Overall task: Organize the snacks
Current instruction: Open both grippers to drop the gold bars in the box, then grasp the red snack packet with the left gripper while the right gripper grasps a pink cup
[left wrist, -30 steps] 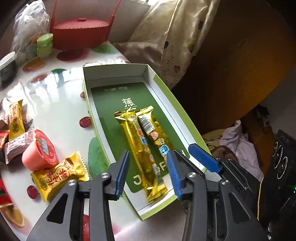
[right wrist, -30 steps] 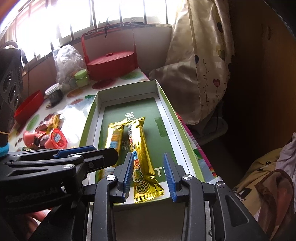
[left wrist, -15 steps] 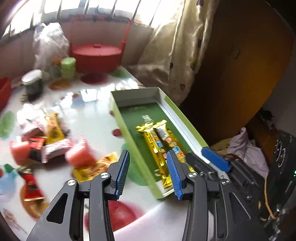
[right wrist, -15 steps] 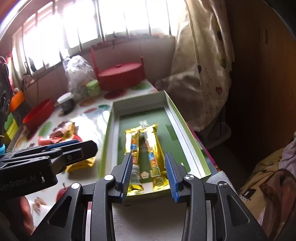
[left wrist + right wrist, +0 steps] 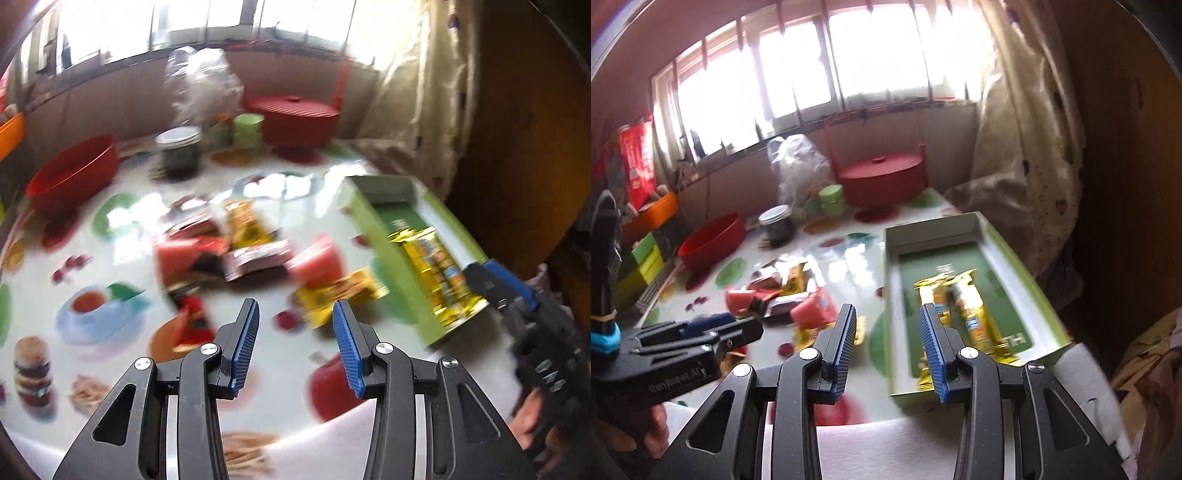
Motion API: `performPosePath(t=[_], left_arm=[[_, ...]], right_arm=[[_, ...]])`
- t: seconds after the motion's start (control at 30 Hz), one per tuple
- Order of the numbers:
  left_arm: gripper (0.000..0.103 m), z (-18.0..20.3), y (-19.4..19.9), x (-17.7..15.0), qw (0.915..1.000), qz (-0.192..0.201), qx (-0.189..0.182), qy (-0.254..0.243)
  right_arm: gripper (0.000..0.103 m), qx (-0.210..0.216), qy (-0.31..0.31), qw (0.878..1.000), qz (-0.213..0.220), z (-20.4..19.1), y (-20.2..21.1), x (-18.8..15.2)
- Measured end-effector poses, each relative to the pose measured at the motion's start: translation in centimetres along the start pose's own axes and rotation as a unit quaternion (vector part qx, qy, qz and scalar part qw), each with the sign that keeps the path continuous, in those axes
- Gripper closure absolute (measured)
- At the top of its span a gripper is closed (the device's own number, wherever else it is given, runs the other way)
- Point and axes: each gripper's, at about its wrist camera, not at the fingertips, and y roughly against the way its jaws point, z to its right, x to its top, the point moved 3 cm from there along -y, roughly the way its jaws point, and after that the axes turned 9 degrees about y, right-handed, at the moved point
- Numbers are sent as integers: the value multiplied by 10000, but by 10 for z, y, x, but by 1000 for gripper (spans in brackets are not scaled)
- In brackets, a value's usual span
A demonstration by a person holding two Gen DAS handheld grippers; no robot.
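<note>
A green box (image 5: 1012,258) with white inner walls lies at the table's right edge and holds two gold snack bars (image 5: 975,306); it also shows in the left wrist view (image 5: 384,236). A loose pile of snacks (image 5: 251,243) lies mid-table: red and gold wrappers, two pink jelly cups (image 5: 317,262) and a yellow packet (image 5: 340,295). My left gripper (image 5: 295,325) is open and empty, above the table in front of the pile. My right gripper (image 5: 888,328) is open and empty, near the box's near left corner. The left wrist view is blurred.
A red lidded basket (image 5: 882,181), a clear plastic bag (image 5: 798,162), green tubs (image 5: 831,199), a dark jar (image 5: 777,225) and a red bowl (image 5: 713,240) stand at the back. A curtain (image 5: 1027,129) hangs on the right past the table edge.
Both grippers have pulled back and up from the box and swung left; the snack pile has come into view. Both stayed open. The two gold bars lie still in the box.
</note>
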Motion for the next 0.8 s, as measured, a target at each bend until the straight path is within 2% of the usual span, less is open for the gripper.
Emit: performPosePath(t=[0.07,0.17,0.3,0.43,0.53,0.67,0.8], left_arm=[[60,-15,0,-4,9998,-60,160,138],[60,-38,-1,-10,9990,-210,48,397],[60,-58,1,-14,9982,-257,102,540],[60,-76,0,-14,9960,-393,-54,806],[60,-82,-1,-14,9955,-420,-51,848],[60,-88,-8,-13,9935,-579,-286,935],[60,-88,-16,-11,9928,-661,-327,941]], right_arm=[[68,178,90,9998,-51,-10,-3,-1],[68,287,307,9990,-167,-27,-10,-3],[68,407,449,9974,-395,-44,-21,-8],[68,563,543,9955,-528,-58,-32,-12],[68,616,611,9945,-592,-65,-40,-13],[68,676,661,9926,-755,-72,-53,-12],[68,711,645,9915,-872,-75,-67,-9]])
